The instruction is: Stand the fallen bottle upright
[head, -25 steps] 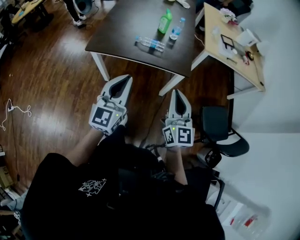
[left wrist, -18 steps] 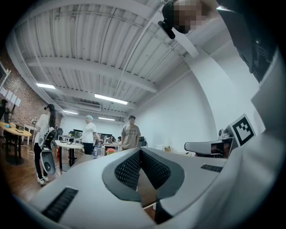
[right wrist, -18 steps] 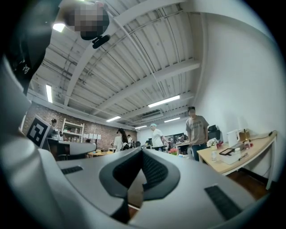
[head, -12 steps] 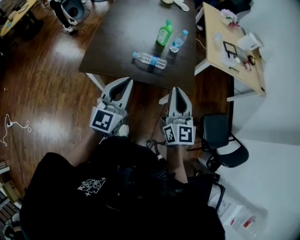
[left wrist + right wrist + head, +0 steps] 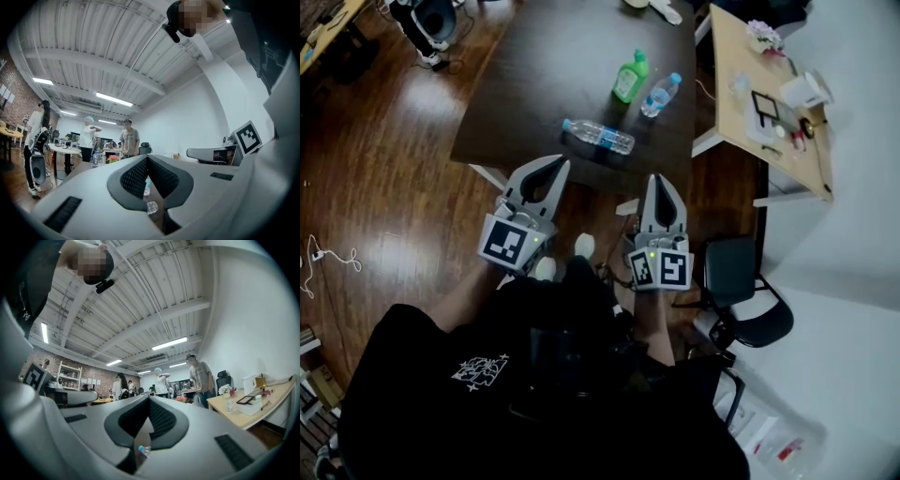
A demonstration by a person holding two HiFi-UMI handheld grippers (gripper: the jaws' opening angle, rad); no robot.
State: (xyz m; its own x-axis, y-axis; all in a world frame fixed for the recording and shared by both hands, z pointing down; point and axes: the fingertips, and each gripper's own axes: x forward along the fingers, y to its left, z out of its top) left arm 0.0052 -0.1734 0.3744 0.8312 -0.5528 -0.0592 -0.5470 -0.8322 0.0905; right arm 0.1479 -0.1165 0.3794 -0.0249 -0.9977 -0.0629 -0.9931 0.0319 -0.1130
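- Left gripper (image 5: 557, 167): jaws narrow, tips meeting, nothing between the pads. Points level toward the dark table (image 5: 534, 84), with its tips at the near edge in the head view.
- Right gripper (image 5: 660, 180): jaws drawn together the same way, and empty. It sits at 3 o'clock of the left one, parallel to it and well apart.
- Both marker cubes face up at the camera, just ahead of the person's dark shirt (image 5: 534, 403).
- Fallen bottle (image 5: 598, 136): clear plastic, lying on its side on the table near the front edge. Blue cap end points to 10 o'clock. From the left gripper it lies at 1 o'clock, from the right gripper at 11 o'clock. Neither gripper touches it.
- In the left gripper view a piece of clear bottle shows low through the slot under the closed tips. The right gripper view shows a blue cap in the same spot.
- Green bottle (image 5: 629, 77): upright, at 1 o'clock of the fallen one, farther back on the table.
- Small water bottle (image 5: 660, 94): blue cap, stands just beside the green bottle at its 4 o'clock.
- Light wood desk (image 5: 741, 56) at 3 o'clock of the table, cluttered with small items.
- Office chair (image 5: 741, 272) at 3 o'clock of the right gripper, on the wooden floor (image 5: 394, 206).
- Several people (image 5: 86, 138) stand far off in the room.
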